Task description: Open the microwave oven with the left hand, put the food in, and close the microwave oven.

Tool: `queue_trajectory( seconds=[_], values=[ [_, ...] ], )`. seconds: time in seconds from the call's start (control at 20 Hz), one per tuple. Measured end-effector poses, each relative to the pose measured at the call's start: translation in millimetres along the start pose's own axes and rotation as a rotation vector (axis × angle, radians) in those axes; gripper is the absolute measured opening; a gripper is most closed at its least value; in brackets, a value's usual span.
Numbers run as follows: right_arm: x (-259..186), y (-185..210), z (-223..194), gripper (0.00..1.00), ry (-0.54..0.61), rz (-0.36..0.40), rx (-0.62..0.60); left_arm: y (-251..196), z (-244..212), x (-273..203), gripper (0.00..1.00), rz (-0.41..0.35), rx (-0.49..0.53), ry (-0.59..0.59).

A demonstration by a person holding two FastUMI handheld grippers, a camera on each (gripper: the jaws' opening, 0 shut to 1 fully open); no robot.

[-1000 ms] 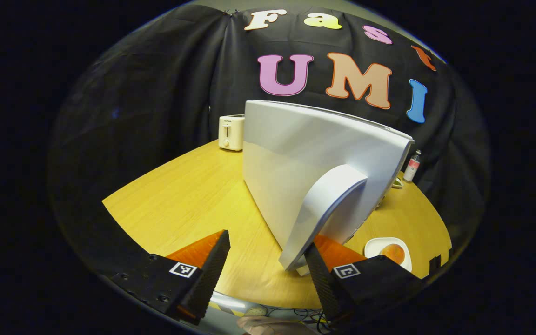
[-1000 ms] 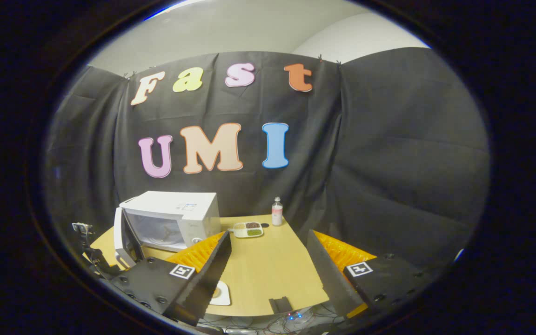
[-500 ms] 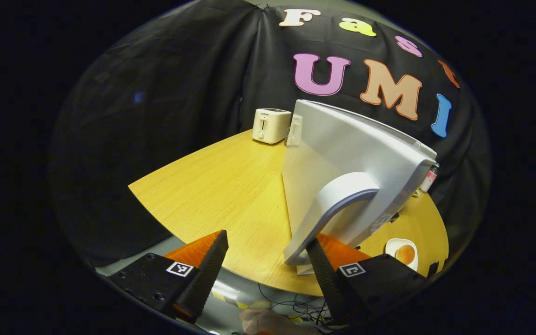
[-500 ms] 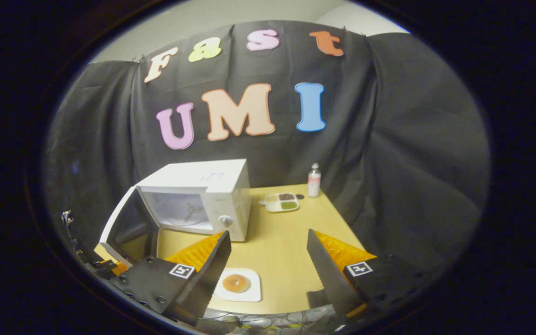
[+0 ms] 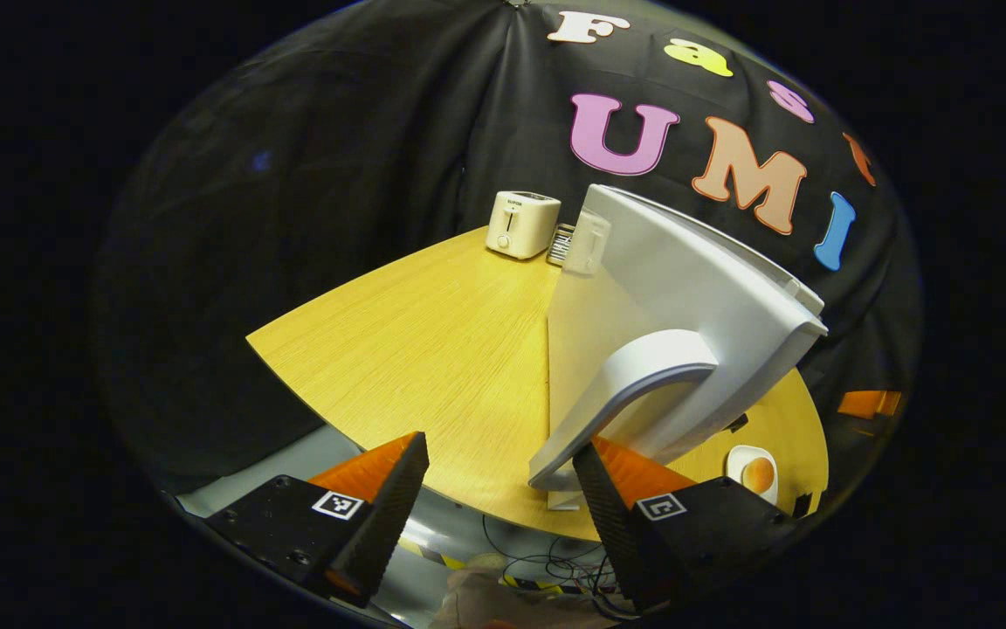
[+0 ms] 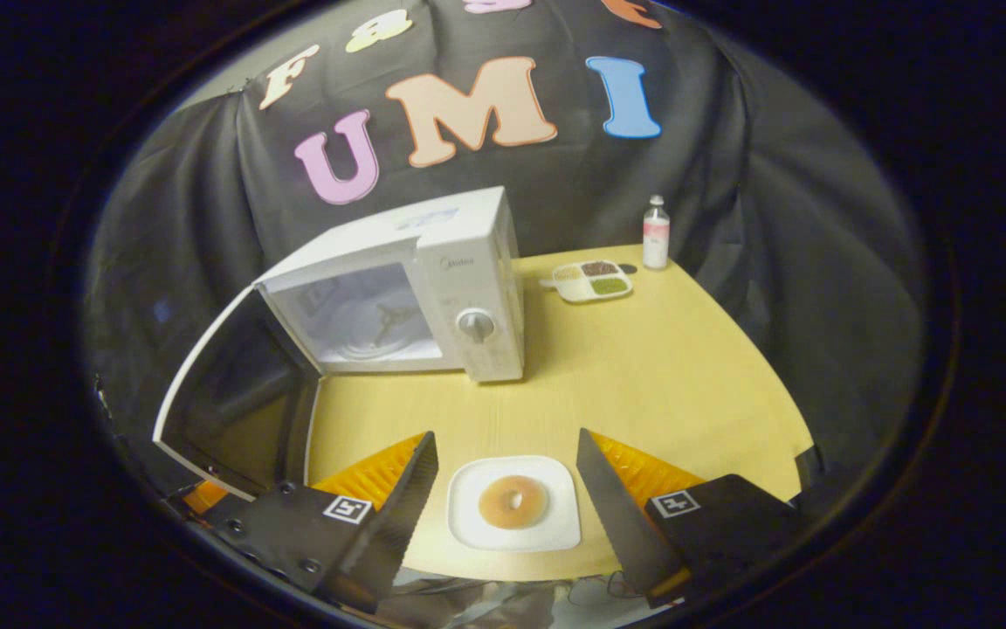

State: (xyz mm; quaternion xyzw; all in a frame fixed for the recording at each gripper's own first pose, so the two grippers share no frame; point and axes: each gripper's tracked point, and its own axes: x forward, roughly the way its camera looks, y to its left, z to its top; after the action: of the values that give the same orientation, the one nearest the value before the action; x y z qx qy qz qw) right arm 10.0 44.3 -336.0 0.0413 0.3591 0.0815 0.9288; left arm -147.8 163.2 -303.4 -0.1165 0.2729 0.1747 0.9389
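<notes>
1. Left gripper view: my left tongs are spread wide with nothing between them. The curved pale-grey handle of the white microwave door sits just beside my right finger; I cannot tell whether it touches. The door is swung far out over the edge of the yellow wooden worktop, which I judge leaves room to pass food into the cavity. A cream toaster stands at the far edge, well clear of the work.

2. Right gripper view: my right tongs are also spread apart and empty, hovering above the white square plate, which lies on the worktop between my fingers. The round brown pastry rests in its middle, the food I must load. I hold wide, I think, so the fingers can straddle the plate's rim. The white boxy microwave oven stands open behind, its turntable bare. A divided snack tray and a small clear bottle stand beyond, out of the way.
</notes>
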Motion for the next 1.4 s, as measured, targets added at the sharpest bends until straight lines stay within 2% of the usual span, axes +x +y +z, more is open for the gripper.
queue_trajectory(
  seconds=[0.2,0.25,0.3,0.45,0.5,0.55,0.6,0.65,0.85,0.9,0.95,1.0,1.1,1.15,1.2,1.4],
  values=[
    [25.4,4.1,-29.4,1.00,0.071,-0.031,0.006,17.1,4.3,0.8,0.98,-0.024,0.000,0.024],
    [31.8,4.0,-36.6,0.93,0.090,-0.039,0.004,21.7,5.8,1.0,0.98,-0.030,0.005,0.031],
    [38.1,4.1,-42.8,1.00,0.108,-0.046,0.001,26.1,7.6,1.8,0.98,-0.037,0.012,0.038],
    [50.1,1.6,-65.4,1.00,0.161,-0.077,0.007,40.1,11.0,1.9,0.97,-0.053,0.016,0.060],
    [52.8,-0.2,-71.6,0.93,0.176,-0.090,0.008,44.5,12.4,0.6,0.98,-0.055,0.015,0.065],
    [55.3,-2.1,-77.7,1.00,0.191,-0.102,0.004,50.6,13.3,1.2,0.98,-0.051,0.012,0.071],
    [57.8,-4.5,-83.7,0.92,0.205,-0.116,-0.007,56.3,14.8,0.6,0.98,-0.045,0.010,0.072],
    [60.7,-5.6,-88.2,0.92,0.217,-0.126,-0.017,64.4,17.2,0.0,0.98,-0.030,0.009,0.069],
    [71.9,-1.7,-105.7,0.93,0.271,-0.140,-0.044,117.9,29.7,-6.8,1.00,0.116,-0.001,0.046],
    [73.8,-1.8,-109.0,1.00,0.279,-0.147,-0.052,129.8,35.8,-11.3,0.98,0.146,-0.014,0.032],
    [75.1,-3.0,-111.3,1.00,0.288,-0.155,-0.062,141.1,42.5,-13.8,0.98,0.176,-0.030,0.013],
    [76.2,-3.8,-113.1,0.93,0.294,-0.161,-0.069,151.7,50.5,-17.7,0.98,0.205,-0.049,-0.009],
    [79.0,-4.7,-116.9,0.93,0.306,-0.169,-0.077,173.3,65.8,-26.1,0.97,0.268,-0.094,-0.062],
    [79.7,-5.3,-118.7,1.00,0.314,-0.173,-0.085,183.0,74.9,-31.7,0.97,0.300,-0.119,-0.095],
    [81.5,-5.6,-121.4,0.94,0.320,-0.177,-0.093,192.6,85.1,-37.1,0.97,0.336,-0.143,-0.131],
    [82.6,-5.6,-130.5,0.94,0.350,-0.180,-0.075,213.4,128.8,-58.6,0.96,0.433,-0.213,-0.293]
  ],
)
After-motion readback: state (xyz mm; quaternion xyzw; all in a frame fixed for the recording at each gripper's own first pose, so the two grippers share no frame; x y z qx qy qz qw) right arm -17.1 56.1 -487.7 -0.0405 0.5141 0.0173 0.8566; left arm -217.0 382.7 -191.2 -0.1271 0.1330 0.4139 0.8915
